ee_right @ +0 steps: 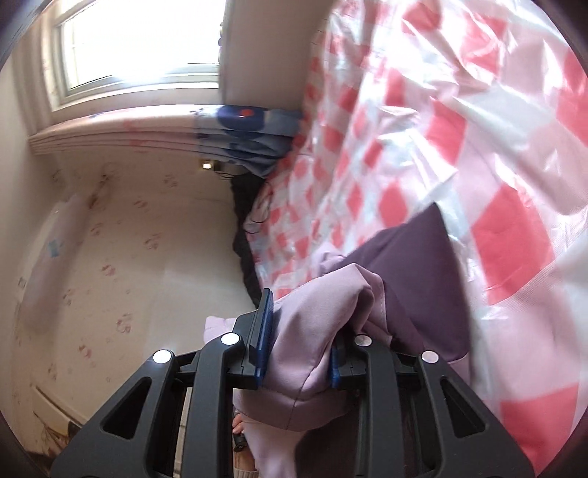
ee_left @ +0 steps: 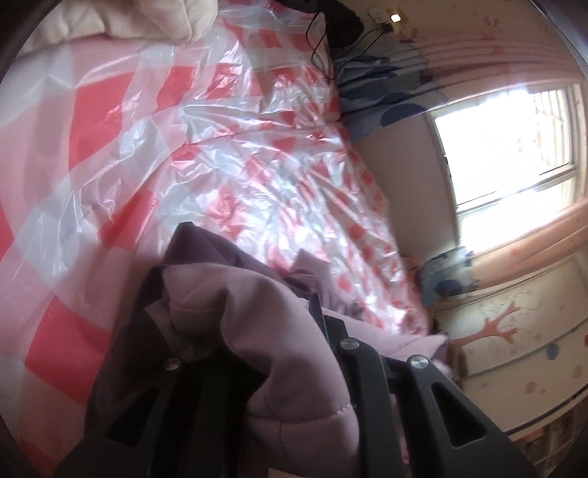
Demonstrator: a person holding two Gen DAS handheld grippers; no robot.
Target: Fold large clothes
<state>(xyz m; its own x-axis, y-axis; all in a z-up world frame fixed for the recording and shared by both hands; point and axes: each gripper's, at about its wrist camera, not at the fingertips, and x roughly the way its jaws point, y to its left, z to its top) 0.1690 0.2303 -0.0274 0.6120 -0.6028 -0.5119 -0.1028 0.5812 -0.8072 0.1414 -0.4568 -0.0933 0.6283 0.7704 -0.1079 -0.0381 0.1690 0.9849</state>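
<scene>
At 6 o'clock in both views: one lilac jacket (ee_right: pixel 312 331) over checked bed (ee_right: pixel 514 228), clamped by right gripper (ee_right: pixel 299 349), blue pads (ee_right: pixel 262 331) visible only there; left gripper (ee_left: pixel 257 353) clamped likewise.

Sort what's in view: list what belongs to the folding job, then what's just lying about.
Part of the job:
- lilac padded jacket with dark purple lining
- left gripper, shut on the jacket
- right gripper, shut on the jacket
- checked bed cover under clear plastic, the work surface

Just lying about:
- cream pillow
- black cable
- blue patterned curtain
- window
</scene>
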